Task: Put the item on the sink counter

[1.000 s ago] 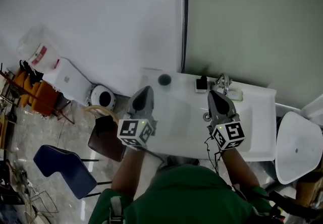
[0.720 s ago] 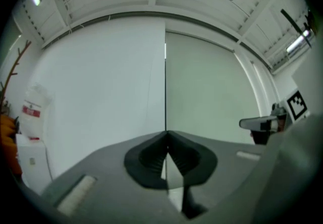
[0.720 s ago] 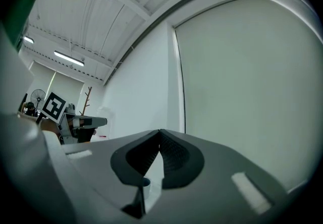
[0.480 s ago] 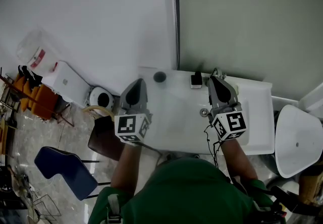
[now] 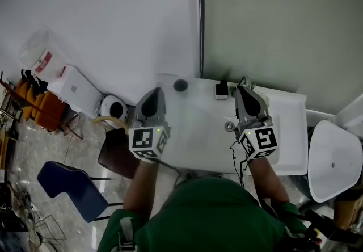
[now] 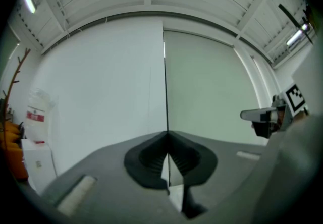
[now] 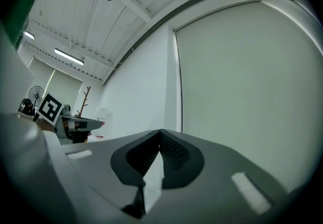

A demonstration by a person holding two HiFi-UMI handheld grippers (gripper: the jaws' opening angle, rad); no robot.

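Note:
In the head view a white sink counter [image 5: 289, 148] stands against the wall in front of me. On its back edge are a dark round item [image 5: 181, 84], a small black-and-white item [image 5: 221, 91] and the faucet [image 5: 244, 82]. The drain [image 5: 229, 126] shows in the basin. My left gripper [image 5: 152, 93] hangs over the counter's left end, shut and empty. My right gripper [image 5: 244, 89] is over the basin near the faucet, also shut and empty. Both gripper views look up at the wall: the left gripper [image 6: 166, 132] and the right gripper [image 7: 160, 131] each have their jaws closed tip to tip.
A white oval basin [image 5: 332, 160] stands right of the counter. On the floor at left are a dark brown bin [image 5: 118, 154], a blue chair [image 5: 71, 188], a round white device [image 5: 113, 110], a white box [image 5: 76, 89] and orange chairs [image 5: 37, 106].
Since a second ago both grippers have shifted a little toward the wall, and the view has shifted slightly. Both stay shut. Almost nothing differs over the last half second.

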